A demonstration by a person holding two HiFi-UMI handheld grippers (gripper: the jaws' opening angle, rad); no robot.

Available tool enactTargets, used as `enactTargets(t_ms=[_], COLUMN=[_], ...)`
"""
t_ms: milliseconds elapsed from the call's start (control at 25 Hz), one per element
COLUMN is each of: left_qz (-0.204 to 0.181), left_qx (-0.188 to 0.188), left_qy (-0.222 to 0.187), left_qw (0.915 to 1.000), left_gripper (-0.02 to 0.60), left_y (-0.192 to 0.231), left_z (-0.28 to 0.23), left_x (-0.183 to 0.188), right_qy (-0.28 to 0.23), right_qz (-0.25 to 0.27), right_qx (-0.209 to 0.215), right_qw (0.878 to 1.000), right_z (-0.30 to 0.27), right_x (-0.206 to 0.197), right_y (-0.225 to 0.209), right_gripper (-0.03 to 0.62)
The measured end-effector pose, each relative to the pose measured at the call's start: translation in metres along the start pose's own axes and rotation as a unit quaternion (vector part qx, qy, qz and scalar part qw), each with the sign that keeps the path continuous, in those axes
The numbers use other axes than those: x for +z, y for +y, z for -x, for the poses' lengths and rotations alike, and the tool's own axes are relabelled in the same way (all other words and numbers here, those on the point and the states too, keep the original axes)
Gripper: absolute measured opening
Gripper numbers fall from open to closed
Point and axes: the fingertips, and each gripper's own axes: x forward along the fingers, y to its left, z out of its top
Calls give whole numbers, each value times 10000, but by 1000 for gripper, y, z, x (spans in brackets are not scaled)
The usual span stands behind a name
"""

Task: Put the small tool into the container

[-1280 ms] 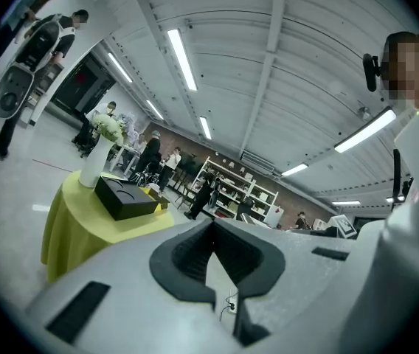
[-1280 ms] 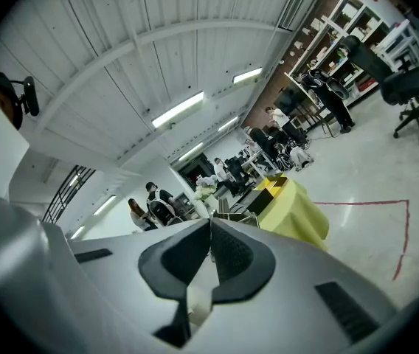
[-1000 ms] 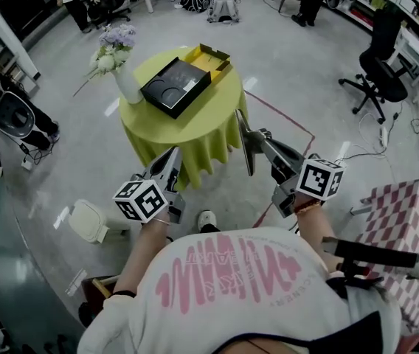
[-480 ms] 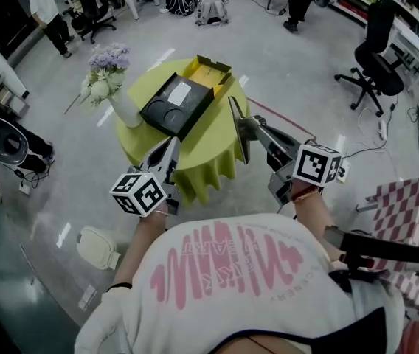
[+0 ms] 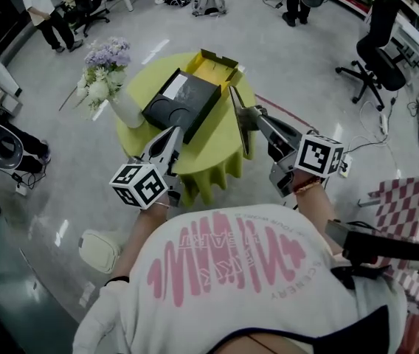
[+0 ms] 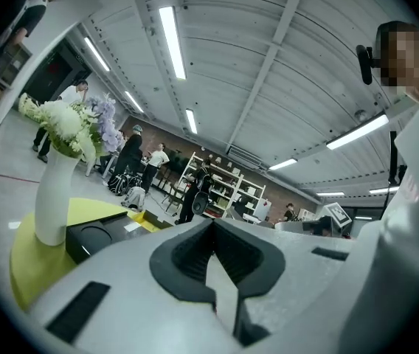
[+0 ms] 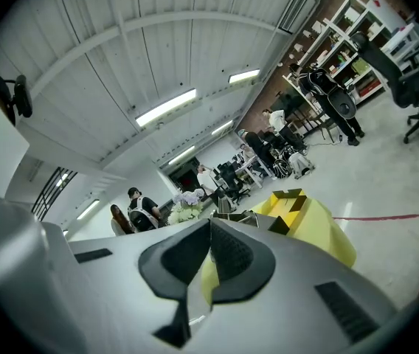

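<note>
A round table (image 5: 209,150) with a yellow-green cloth carries a black open box (image 5: 181,103), a yellow box (image 5: 213,63) behind it and a white vase of flowers (image 5: 113,98). I cannot make out a small tool anywhere. My left gripper (image 5: 174,133) hangs over the table's near left edge, shut and empty. My right gripper (image 5: 237,120) reaches over the near right edge beside the black box, also shut with nothing in it. The left gripper view shows my shut left gripper (image 6: 211,234) before the vase (image 6: 51,198) and black box (image 6: 95,238). The right gripper view shows my right gripper (image 7: 209,231) and the yellow box (image 7: 292,201).
A black office chair (image 5: 375,54) stands at the back right. A pink-and-white checkered surface (image 5: 409,216) is close on my right. A white bag (image 5: 99,249) lies on the floor at my left. Red tape (image 5: 291,113) marks the floor. People stand at the back.
The table has come nearer in the head view. Both grippers, shut all along, now reach over its near edge instead of hanging in front of it.
</note>
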Motion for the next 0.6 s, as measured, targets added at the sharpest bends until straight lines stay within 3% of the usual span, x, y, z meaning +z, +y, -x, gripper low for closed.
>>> enactTargets(t_ms=[360,600], left_qz=[338,342], left_qx=[183,313], left_qy=[65,-8], left_qw=[9992,9989], left_gripper=[8,8], left_y=[23,42], left_z=[-15,-49], left_x=[-17,-13], right_qy=[269,330], right_qz=[-169,-239], right_qx=[-27,68], right_qw=[9995,9991], right_z=[-22,-51], right_x=[-11,5], right_y=[-20,-53], right_gripper=[11,11])
